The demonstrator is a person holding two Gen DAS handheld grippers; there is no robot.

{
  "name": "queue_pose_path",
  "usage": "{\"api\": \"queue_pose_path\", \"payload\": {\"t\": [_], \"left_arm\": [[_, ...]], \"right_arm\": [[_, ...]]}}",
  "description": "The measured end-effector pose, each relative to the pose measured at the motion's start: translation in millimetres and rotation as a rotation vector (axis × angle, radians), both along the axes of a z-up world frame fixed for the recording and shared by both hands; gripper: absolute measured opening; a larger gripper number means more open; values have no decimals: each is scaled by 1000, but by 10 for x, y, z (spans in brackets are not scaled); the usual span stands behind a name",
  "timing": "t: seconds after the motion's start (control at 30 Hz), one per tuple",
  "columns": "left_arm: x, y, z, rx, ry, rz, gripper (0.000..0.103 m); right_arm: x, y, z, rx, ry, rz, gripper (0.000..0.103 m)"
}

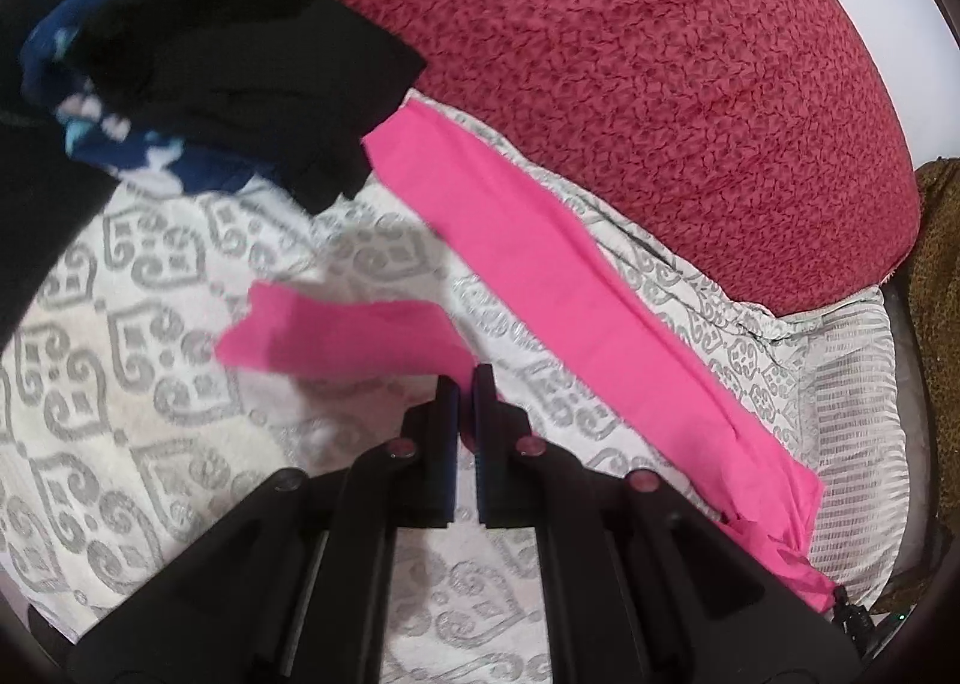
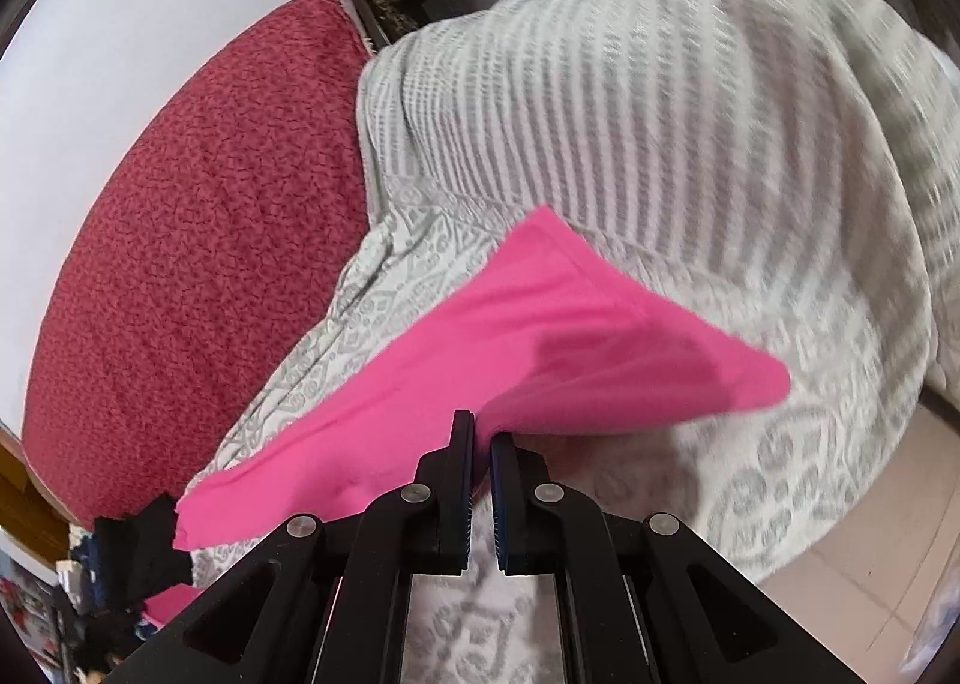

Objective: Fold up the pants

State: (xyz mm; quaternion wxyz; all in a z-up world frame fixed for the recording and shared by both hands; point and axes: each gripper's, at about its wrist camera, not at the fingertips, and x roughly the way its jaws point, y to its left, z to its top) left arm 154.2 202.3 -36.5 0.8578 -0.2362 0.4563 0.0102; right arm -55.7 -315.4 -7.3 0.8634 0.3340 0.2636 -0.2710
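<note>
Black clothes (image 1: 240, 54) crowd pink pants (image 1: 540, 264) — red blanket (image 1: 660, 84) alongside.

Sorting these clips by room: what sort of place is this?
Probably a bedroom: a patterned bedspread covers a bed, a red blanket lies on it, and a clothes pile sits beside the pink pants.

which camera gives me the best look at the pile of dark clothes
The left wrist view. The dark clothes fill its upper left, black fabric over blue patterned, beside the pink pants. The right wrist view shows only a small dark scrap at its lower left edge.
</note>
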Motion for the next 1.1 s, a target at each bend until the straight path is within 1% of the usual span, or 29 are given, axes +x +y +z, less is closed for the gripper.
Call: {"api": "queue_pose_path", "payload": {"t": [0.1, 0.2, 0.3, 0.37, 0.4, 0.47, 0.5, 0.6, 0.67, 0.73, 0.8, 0.83, 0.87, 0.9, 0.97, 1.0, 1.03, 1.1], "left_arm": [[188, -87, 105, 38, -1, -11, 5], [442, -181, 172, 80, 15, -20, 5], [788, -277, 201, 115, 55, -15, 5], [1052, -361, 205, 148, 74, -12, 5], [1232, -430, 194, 176, 84, -16, 5], [1551, -569, 152, 226, 105, -20, 5], [1655, -613, 131, 239, 114, -22, 5], [2090, -799, -16, 292, 159, -31, 5], [2342, -904, -157, 324, 190, -39, 6], [2558, -1014, -340, 370, 228, -46, 10], [2674, -1070, -476, 420, 257, -48, 10], [2706, -1096, -528, 440, 263, -55, 10], [2722, -1118, -566, 461, 267, -66, 10], [2732, -1141, -600, 488, 273, -82, 11], [2750, -1159, -625, 541, 279, -111, 16], [2757, -1150, -622, 557, 282, -116, 17], [2766, -1135, -611, 563, 284, -115, 18], [2774, -1082, -560, 558, 284, -95, 19]], "right_arm": [[223, -51, 72, -28, 35, 13, 4], [502, -137, 149, -61, 72, 28, 4], [870, -246, 204, -104, 131, 49, 4], [1130, -340, 187, -124, 178, 70, 4], [1318, -418, 157, -126, 204, 81, 4], [1540, -553, 69, -131, 246, 92, 5], [1687, -624, 17, -133, 273, 96, 5], [2123, -834, -219, -121, 352, 109, 5], [2371, -949, -410, -112, 403, 138, 8], [2615, -1031, -610, -126, 465, 181, 18], [2785, -1071, -804, -163, 571, 229, 22], [2843, -1084, -908, -185, 638, 266, 25], [2865, -1091, -969, -202, 679, 293, 28], [2850, -1098, -998, -227, 706, 320, 33], [2779, -1126, -936, -266, 700, 327, 39], [2718, -1157, -858, -307, 699, 313, 45], [2683, -1176, -801, -340, 700, 301, 52], [2597, -1221, -654, -432, 708, 266, 58]]}}
